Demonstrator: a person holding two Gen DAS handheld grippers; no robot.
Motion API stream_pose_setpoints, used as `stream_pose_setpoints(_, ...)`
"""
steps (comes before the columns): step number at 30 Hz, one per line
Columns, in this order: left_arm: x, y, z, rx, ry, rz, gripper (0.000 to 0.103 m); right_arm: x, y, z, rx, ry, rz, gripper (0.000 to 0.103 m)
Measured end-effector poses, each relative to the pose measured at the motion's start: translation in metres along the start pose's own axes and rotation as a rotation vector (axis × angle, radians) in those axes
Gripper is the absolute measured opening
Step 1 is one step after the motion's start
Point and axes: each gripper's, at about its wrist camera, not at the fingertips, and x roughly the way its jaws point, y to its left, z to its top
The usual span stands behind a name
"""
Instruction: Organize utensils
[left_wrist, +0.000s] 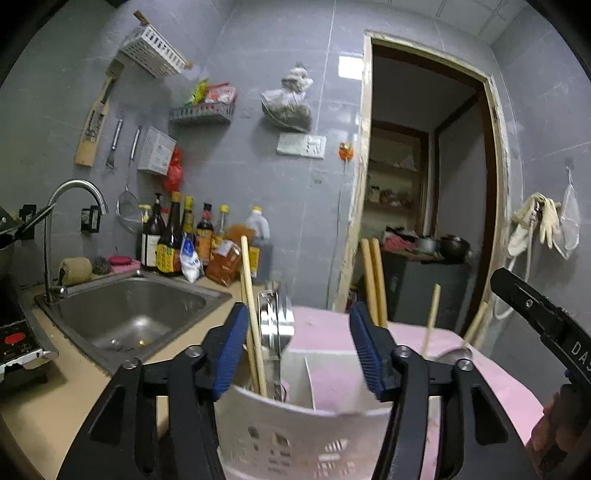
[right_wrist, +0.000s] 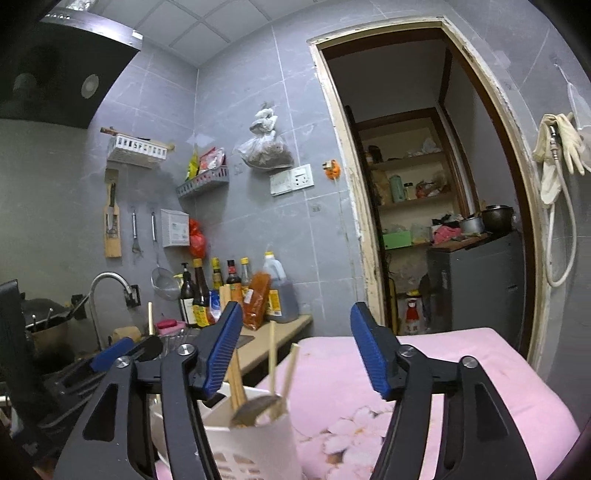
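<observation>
- sink (left_wrist: 136, 314) far left, unused
- left gripper (left_wrist: 299, 347) jaws well apart, holding nothing, straddling the caddy (left_wrist: 295, 432) rim
- chopsticks (left_wrist: 255, 317) upright in caddy's left slot (sorted by compartment, likely)
- spoon (right_wrist: 256, 406) rests in right slot
- right gripper (right_wrist: 295, 354) open, empty, over pink cloth (right_wrist: 424, 373)

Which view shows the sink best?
The left wrist view: the sink shows its whole basin and the faucet. In the right wrist view only the faucet shows; the left gripper hides the basin.

Grey tiled wall (left_wrist: 240, 162) behind a steel sink (left_wrist: 136, 314) (doorway (right_wrist: 424, 184) to a pantry).
</observation>
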Motion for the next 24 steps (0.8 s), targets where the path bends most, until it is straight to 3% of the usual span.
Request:
stream_pose_setpoints(5,-0.009,-0.002,0.001,-0.018,0.083,-0.044,0.061,-0.019,-0.005,0.000,-0.026,0.020,-0.018,0.073)
stream_pose_setpoints(9,-0.016,-0.004,0.000,-0.040,0.169,-0.120,0.081,-0.039,-0.008,0.000,-0.044,0.033,-0.035,0.082)
stream_pose_setpoints(14,-0.033,-0.014,-0.004,-0.003,0.206,-0.137,0.086,-0.062,-0.015,0.000,-0.041,0.056,-0.064,0.092)
stream_pose_setpoints(16,-0.042,-0.019,-0.007,0.022,0.209,-0.137,0.086,-0.072,-0.018,0.000,-0.044,0.063,-0.079,0.100)
stream_pose_setpoints(24,-0.075,-0.026,-0.020,0.067,0.209,-0.120,0.087,-0.110,-0.025,-0.005,-0.086,0.130,-0.133,0.103)
